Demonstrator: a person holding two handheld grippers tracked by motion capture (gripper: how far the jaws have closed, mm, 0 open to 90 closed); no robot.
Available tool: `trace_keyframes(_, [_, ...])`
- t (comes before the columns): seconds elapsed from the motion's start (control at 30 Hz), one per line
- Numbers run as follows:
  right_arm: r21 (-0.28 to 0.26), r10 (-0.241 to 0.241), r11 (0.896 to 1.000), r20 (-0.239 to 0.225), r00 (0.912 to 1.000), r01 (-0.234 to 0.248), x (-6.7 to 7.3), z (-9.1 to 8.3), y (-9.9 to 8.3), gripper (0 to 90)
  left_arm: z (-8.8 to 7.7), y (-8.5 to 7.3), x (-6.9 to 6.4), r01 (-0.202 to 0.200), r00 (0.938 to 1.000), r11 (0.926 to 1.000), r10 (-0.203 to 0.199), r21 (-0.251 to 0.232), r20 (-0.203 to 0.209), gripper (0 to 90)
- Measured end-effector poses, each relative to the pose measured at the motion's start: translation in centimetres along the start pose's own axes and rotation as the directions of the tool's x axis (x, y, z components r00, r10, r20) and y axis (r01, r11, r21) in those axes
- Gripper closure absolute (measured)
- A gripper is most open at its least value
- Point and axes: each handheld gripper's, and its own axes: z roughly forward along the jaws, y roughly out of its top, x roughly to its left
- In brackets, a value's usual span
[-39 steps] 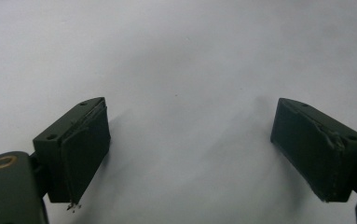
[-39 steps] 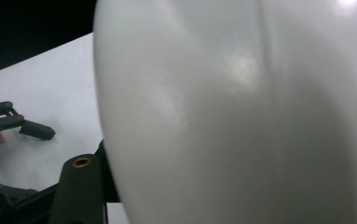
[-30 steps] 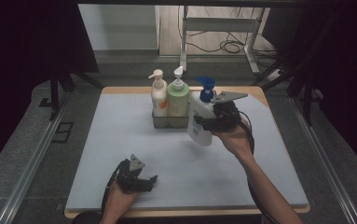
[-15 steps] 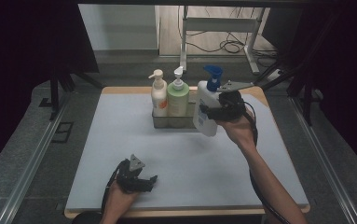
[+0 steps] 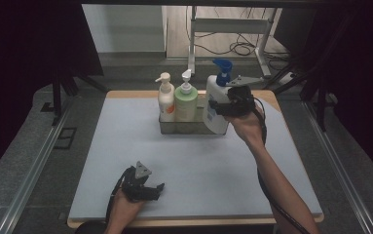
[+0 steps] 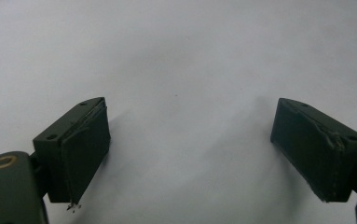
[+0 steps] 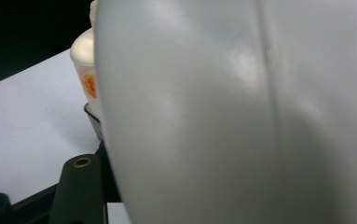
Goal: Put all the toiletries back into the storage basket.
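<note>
White bottle point(image 5: 215, 105) nearer tray point(image 5: 194, 127) now

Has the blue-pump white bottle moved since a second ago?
Yes. Held in the right gripper, the white bottle went up and back toward the basket, now level with the green bottle.

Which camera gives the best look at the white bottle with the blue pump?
The high view: the white bottle with the blue pump shows whole there, held by the right gripper at the tray's right end. The right gripper view has its plain white side close up. The left gripper view looks at bare table.
</note>
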Motion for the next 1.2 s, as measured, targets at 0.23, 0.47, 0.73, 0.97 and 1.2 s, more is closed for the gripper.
trace_keyframes(0.23, [-0.002, 0.000, 1.000, 0.021, 0.9998, 0.000, -0.4, 1.0, 0.6, 37.9, 0.0, 0.0, 0.0, 0.001, 1.0000, 1.0000, -0.001, -0.001, 0.000, 11.7])
trace_keyframes(0.47, [-0.007, 0.009, 1.000, 0.040, 0.9992, -0.009, -0.8, 2.0, 1.2, 37.9, 0.0, 0.0, 0.0, 0.002, 1.0000, 1.0000, -0.002, -0.002, 0.001, 11.7])
trace_keyframes(0.73, [-0.007, 0.012, 1.000, 0.062, 0.9980, -0.012, -1.3, 3.0, 1.6, 38.0, 0.0, 0.0, 0.0, 0.002, 1.0000, 1.0000, -0.002, -0.002, 0.000, 11.7])
trace_keyframes(0.97, [-0.014, 0.018, 1.000, 0.079, 0.9967, -0.017, -1.9, 3.8, 1.8, 37.9, 0.0, 0.0, 0.0, 0.002, 1.0000, 1.0000, -0.002, -0.002, 0.000, 11.7])
trace_keyframes(1.2, [-0.007, 0.021, 1.000, 0.095, 0.9953, -0.020, -2.2, 4.9, 1.7, 37.9, 0.0, 0.0, 0.0, 0.001, 1.0000, 1.0000, -0.001, -0.001, 0.000, 11.7])
